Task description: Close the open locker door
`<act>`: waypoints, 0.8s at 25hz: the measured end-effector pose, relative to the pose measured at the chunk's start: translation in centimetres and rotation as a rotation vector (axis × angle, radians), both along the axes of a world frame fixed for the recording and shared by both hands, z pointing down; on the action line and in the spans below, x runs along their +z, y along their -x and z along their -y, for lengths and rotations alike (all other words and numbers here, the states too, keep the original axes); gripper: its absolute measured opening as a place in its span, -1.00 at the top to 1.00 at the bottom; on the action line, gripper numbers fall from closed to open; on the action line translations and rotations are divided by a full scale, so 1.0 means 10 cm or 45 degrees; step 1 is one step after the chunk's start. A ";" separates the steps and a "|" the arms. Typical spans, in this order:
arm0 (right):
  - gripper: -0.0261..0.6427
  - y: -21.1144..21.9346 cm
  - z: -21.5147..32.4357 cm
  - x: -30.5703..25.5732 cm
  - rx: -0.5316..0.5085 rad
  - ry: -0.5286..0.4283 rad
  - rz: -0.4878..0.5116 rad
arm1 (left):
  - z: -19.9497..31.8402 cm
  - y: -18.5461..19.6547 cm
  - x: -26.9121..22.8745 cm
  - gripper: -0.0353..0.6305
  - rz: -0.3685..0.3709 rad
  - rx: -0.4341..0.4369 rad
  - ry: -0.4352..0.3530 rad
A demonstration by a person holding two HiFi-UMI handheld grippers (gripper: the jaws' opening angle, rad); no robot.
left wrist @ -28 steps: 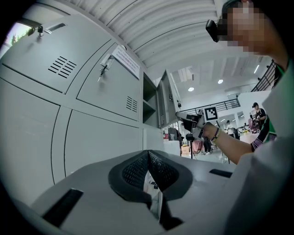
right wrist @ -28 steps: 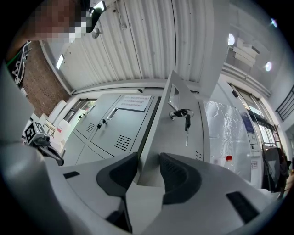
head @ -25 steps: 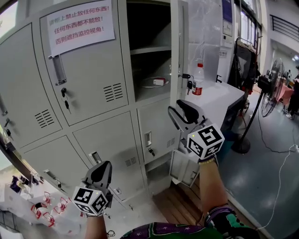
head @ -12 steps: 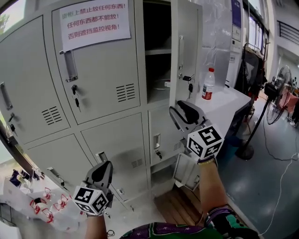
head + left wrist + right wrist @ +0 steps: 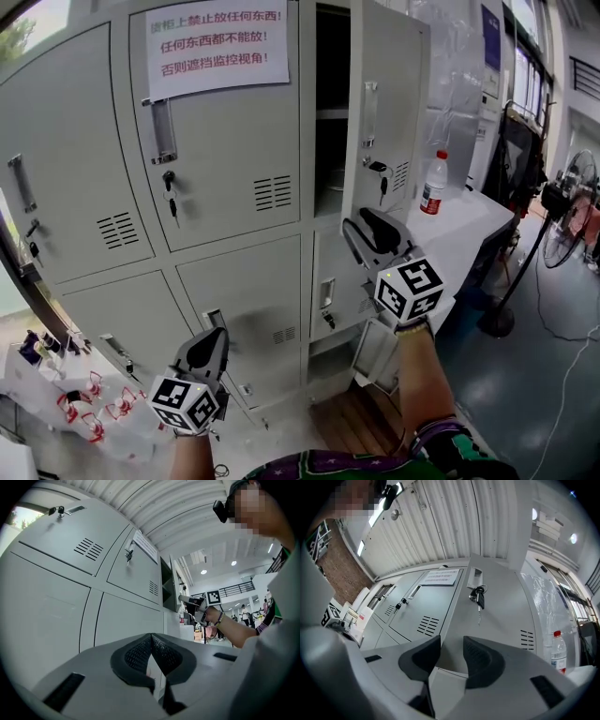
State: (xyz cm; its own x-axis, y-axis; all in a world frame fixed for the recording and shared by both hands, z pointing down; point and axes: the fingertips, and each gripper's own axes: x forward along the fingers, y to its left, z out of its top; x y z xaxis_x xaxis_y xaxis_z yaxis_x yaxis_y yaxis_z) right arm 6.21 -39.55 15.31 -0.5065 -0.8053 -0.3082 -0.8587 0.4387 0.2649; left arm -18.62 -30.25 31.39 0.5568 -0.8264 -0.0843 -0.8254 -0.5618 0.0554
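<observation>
Pale grey lockers (image 5: 234, 281) and a matching grey open door (image 5: 389, 112); a white notice (image 5: 217, 39) printed in red characters; a clear bottle (image 5: 432, 195) with a red cap; the left gripper (image 5: 208, 349) and right gripper (image 5: 373, 232) are grey with black pads, their cubes patterned with black-and-white squares.

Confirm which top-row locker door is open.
The rightmost top-row door, swung out with keys hanging from it, dark compartment exposed. The notice door and its left neighbour sit flush shut.

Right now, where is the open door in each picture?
Head view: door at top, right of centre.
Left gripper view: door at centre, a dark panel jutting out.
Right gripper view: door at centre, keys hanging from it.
Shared landmark: the notice, left of the door in all three.
</observation>
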 end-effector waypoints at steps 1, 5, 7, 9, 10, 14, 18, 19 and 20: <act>0.45 0.01 0.02 0.00 -0.002 0.001 0.001 | 0.01 0.01 0.00 0.83 -0.001 -0.003 0.000; 0.46 0.07 0.09 -0.01 -0.012 0.004 -0.004 | 0.03 0.07 -0.01 0.83 -0.007 -0.021 -0.002; 0.47 0.10 0.13 0.00 -0.021 0.007 0.002 | 0.03 0.10 0.00 0.83 -0.012 -0.030 0.000; 0.48 0.13 0.17 0.00 -0.036 0.010 0.018 | 0.03 0.14 0.01 0.83 -0.015 -0.041 0.005; 0.49 0.14 0.20 0.00 -0.045 0.013 0.026 | 0.03 0.15 0.02 0.83 -0.016 -0.046 0.007; 0.51 0.17 0.28 0.01 -0.062 0.025 0.040 | 0.04 0.21 0.03 0.83 -0.022 -0.065 0.007; 0.55 0.22 0.37 0.04 -0.077 0.040 0.049 | 0.03 0.28 0.02 0.83 -0.024 -0.092 0.002; 0.55 0.23 0.39 0.05 -0.079 0.046 0.052 | 0.03 0.30 0.02 0.83 -0.023 -0.099 0.001; 0.55 0.23 0.42 0.06 -0.081 0.052 0.055 | 0.04 0.31 0.03 0.83 -0.023 -0.105 0.002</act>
